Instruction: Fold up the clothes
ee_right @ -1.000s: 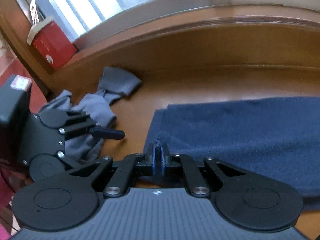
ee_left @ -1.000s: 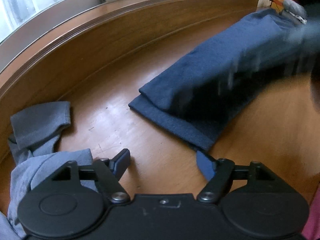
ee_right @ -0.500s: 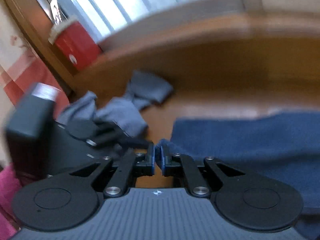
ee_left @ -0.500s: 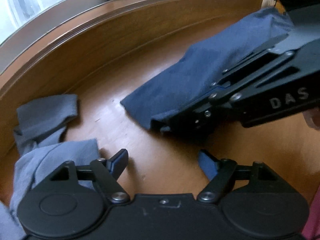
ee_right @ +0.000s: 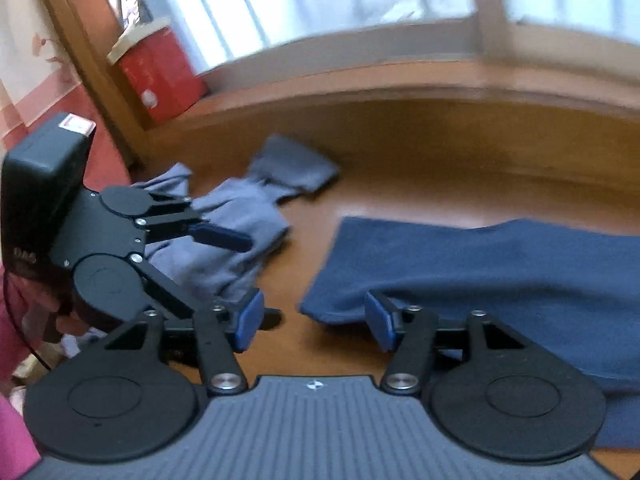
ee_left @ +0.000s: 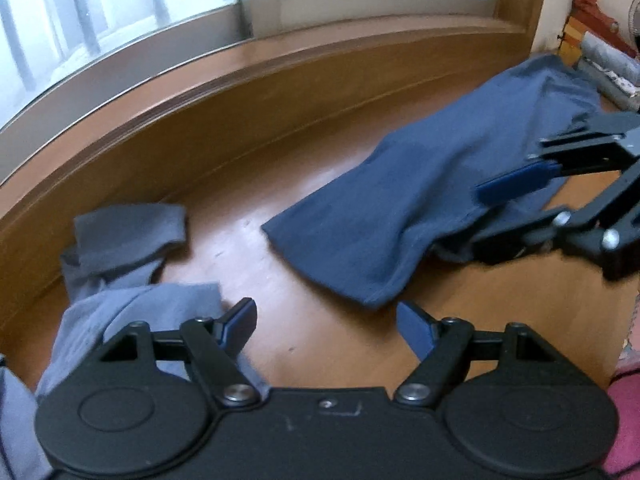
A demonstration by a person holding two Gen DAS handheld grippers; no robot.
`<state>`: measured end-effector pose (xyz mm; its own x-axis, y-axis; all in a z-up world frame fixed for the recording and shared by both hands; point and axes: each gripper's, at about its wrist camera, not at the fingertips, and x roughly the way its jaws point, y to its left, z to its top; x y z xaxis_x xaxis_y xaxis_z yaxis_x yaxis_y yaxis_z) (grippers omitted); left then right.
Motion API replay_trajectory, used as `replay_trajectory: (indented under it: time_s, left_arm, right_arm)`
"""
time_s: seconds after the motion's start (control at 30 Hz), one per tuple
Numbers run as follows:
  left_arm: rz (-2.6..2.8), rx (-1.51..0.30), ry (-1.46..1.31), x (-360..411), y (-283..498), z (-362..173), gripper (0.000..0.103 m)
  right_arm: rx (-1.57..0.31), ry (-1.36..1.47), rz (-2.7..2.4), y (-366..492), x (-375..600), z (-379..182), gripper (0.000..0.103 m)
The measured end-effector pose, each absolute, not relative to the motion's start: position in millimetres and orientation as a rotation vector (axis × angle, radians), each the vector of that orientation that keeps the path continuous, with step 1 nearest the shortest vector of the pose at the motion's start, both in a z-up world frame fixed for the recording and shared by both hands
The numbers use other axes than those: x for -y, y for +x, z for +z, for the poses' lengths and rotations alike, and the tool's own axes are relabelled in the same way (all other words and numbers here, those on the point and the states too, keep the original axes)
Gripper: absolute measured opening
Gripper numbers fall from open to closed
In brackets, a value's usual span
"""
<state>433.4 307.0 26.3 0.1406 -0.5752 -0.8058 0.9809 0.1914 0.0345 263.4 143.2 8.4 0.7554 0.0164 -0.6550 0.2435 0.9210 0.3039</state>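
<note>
Right gripper (ee_right: 314, 322) has just been opening; nothing between its jaws, blue cloth (ee_right: 480, 264) just ahead. My left gripper (ee_left: 326, 326) gapes, empty.

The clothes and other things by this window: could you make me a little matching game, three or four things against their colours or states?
Things:
1. folded garment
2. crumpled garment
3. box on the sill
4. right gripper

Descriptions:
A. red
B. dark blue, lying flat
C. jaws apart, nothing between them
D. grey, in a loose heap

Pairs: 1-B, 2-D, 3-A, 4-C
</note>
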Motion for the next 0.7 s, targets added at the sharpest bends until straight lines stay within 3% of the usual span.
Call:
replay_trajectory:
  time_s: [0.37, 0.7]
  left_arm:
    - [-1.386, -0.687, 0.679, -263.7, 390.2, 36.5, 0.075]
    - [-1.485, -0.644, 0.739, -176.8, 287.7, 20.1, 0.075]
  right_arm:
    - [-0.725, 0.436, -0.778, 103.2, -59.3, -1.5, 0.060]
    - [-0.779, 0.281, -0.957, 18.5, -11.3, 3.5, 0.060]
